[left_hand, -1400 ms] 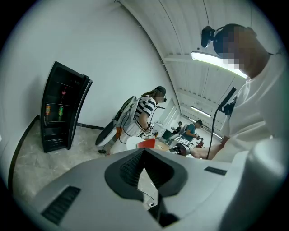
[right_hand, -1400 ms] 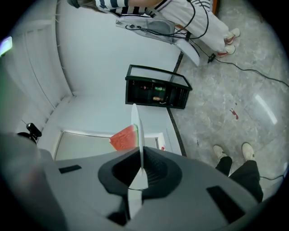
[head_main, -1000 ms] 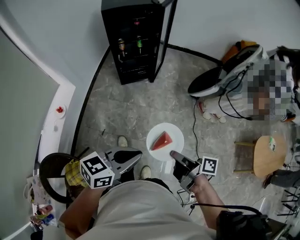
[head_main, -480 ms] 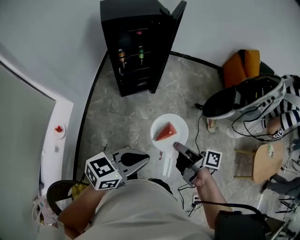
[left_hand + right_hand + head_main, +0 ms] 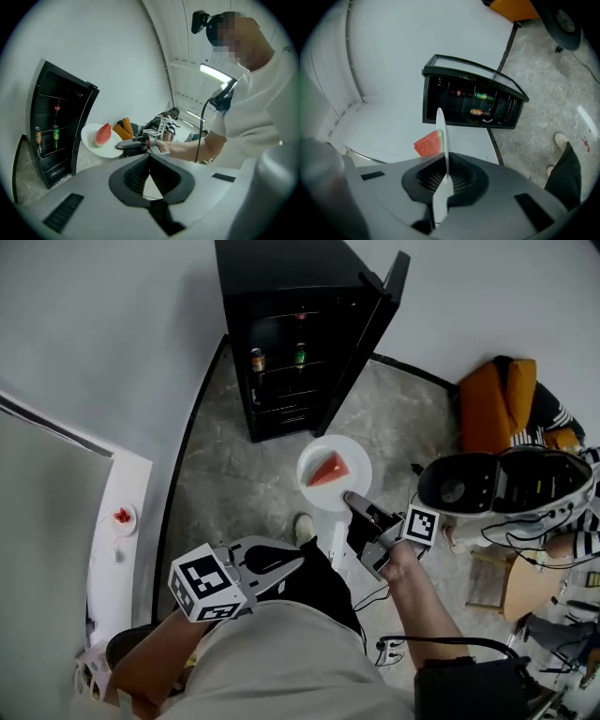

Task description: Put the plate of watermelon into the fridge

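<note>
The plate is in the air, carried level just near of the open fridge. The right gripper has its jaws pinched almost closed on the near rim, so the whole plate hangs from that one edge. The watermelon wedge lies loose in the middle (nothing pins it). The left gripper hangs low at the near left, jaws together on nothing.

On handling, the plate looks stiff and glossy, so it is probably slick under the pads and quick to pivot around a single rim pinch. It would likely break if dropped on that stone floor. The wedge looks wet and soft and would slide at any tilt. The rim is the place to grip, never the fruit, and I'd judge a second pinch on the left rim would steady it for the shelf.
</note>
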Demonstrator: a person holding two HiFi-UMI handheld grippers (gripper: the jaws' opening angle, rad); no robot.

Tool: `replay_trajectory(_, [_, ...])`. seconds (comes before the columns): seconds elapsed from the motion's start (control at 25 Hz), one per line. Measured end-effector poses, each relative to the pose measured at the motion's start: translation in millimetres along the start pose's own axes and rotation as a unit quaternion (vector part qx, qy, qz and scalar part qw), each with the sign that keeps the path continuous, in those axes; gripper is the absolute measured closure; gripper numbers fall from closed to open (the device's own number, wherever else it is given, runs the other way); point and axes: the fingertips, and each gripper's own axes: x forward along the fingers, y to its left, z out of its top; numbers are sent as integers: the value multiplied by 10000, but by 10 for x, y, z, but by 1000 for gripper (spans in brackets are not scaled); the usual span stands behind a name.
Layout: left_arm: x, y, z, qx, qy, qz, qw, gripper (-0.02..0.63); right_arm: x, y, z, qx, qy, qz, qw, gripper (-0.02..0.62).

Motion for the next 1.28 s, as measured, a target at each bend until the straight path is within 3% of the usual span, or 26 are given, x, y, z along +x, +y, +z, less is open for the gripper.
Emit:
replay_trajectory(0.36, [437,1646,820,-220,-13,363,9991,595,1770,-402,1591,218,511,-130,9984,574])
replay_trajectory(0.48, [610,2079,1024,-281,35,268,9992,595,2333,-542,1961,236,721,-211,9969,574])
replay_trajectory(0.72, [795,2093,1253,172,187,-87,9996,595,2891,-490,2136,26,813,-270,9963,574])
replay_trajectory(0.96, [977,2605,1370,242,147,-207,9994,595,3535,-761,2488,117,827,-332,9960,575])
replay_trajectory(1.28, [1131,3062,1249,265,251,-101,9993,595,4045,-1156,2774,-15,859,-405,9955,574])
